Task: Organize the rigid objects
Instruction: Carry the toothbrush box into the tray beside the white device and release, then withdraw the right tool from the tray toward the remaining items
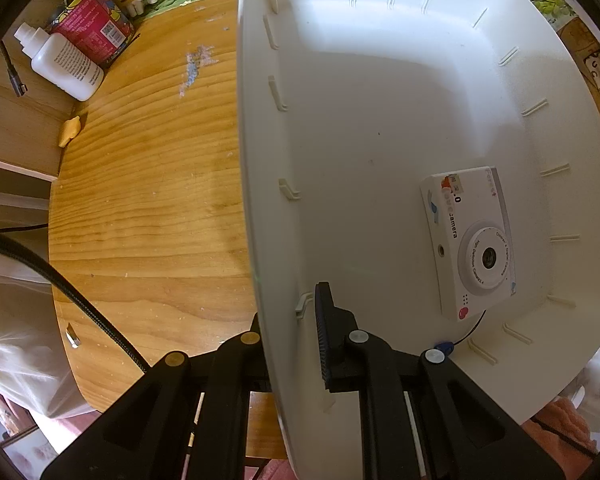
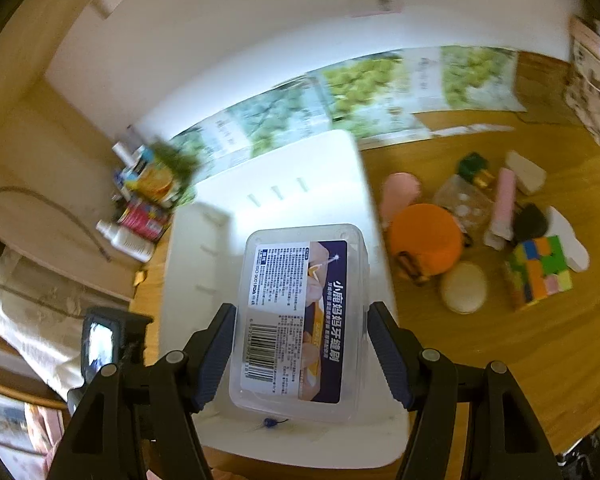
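A white plastic bin point(image 1: 380, 92) stands on the wooden table, and a white toy camera point(image 1: 472, 240) lies flat on its floor. My left gripper point(image 1: 288, 332) points straight down and is shut on the bin's near wall, with one finger point(image 1: 330, 344) inside the bin and the other hidden outside it. In the right wrist view, my right gripper point(image 2: 300, 356) is shut on a clear plastic box point(image 2: 300, 316) with a blue-and-white label. It holds the box above the bin point(image 2: 284, 176). The box hides the toy camera there.
Right of the bin lie an orange round item point(image 2: 426, 240), a colour cube point(image 2: 540, 270), a pink tube point(image 2: 502, 204), a round beige case point(image 2: 464, 286) and a small bottle point(image 2: 470, 188). A white bottle point(image 1: 64, 62) and red packet point(image 1: 90, 22) sit left of the bin.
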Demonstrator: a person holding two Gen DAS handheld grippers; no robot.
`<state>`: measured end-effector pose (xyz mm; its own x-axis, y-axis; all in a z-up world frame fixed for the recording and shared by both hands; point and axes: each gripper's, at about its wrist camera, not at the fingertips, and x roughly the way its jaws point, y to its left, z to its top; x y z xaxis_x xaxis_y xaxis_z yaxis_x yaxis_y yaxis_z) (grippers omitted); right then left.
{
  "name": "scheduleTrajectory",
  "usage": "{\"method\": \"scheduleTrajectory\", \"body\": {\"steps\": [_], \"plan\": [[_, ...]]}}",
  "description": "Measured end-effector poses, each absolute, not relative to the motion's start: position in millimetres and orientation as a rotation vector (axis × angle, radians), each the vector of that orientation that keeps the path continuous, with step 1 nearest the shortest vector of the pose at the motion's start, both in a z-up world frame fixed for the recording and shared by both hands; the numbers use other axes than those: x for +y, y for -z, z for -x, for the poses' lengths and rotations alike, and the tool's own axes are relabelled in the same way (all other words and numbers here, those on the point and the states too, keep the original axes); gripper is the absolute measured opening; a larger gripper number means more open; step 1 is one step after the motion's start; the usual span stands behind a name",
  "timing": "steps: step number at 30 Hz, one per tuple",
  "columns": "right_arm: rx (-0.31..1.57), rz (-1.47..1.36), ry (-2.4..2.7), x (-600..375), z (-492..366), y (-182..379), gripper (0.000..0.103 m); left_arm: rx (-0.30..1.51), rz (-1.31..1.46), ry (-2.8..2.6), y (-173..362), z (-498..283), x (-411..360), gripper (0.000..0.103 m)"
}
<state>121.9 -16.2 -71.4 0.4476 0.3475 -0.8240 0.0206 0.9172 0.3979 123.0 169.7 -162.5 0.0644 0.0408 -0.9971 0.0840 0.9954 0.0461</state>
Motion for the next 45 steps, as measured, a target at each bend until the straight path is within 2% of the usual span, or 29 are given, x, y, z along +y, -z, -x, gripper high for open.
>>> {"method": "scheduleTrajectory", "body": {"steps": [9, 10, 12, 13, 33, 45], "plan": [[1.116, -0.295, -0.318, 16.1, -113.9, 72.9, 0.067, 1.498, -0.113, 0.028, 161.4, -119.4, 166.5, 0.014], [1.109, -0.294, -0.332, 17.2, -112.6, 71.8, 0.069, 1.498, -0.115, 0.026, 161.3, -119.2, 166.1, 0.014], [1.098, -0.298, -0.331, 16.7, -111.1, 69.7, 0.079, 1.496, -0.125, 0.025, 161.2, -117.8, 164.5, 0.014], [1.092, -0.303, -0.327, 15.4, -111.1, 69.4, 0.079, 1.494, -0.13, 0.024, 161.1, -117.4, 163.7, 0.014], [0.95, -0.335, -0.221, -43.7, -95.8, 77.4, 0.08, 1.486, -0.162, -0.004, 163.9, -115.5, 152.4, 0.014], [0.834, -0.174, -0.212, -86.3, -83.9, 84.9, 0.08, 1.471, -0.148, -0.045, 163.9, -112.9, 153.2, 0.012]]}}
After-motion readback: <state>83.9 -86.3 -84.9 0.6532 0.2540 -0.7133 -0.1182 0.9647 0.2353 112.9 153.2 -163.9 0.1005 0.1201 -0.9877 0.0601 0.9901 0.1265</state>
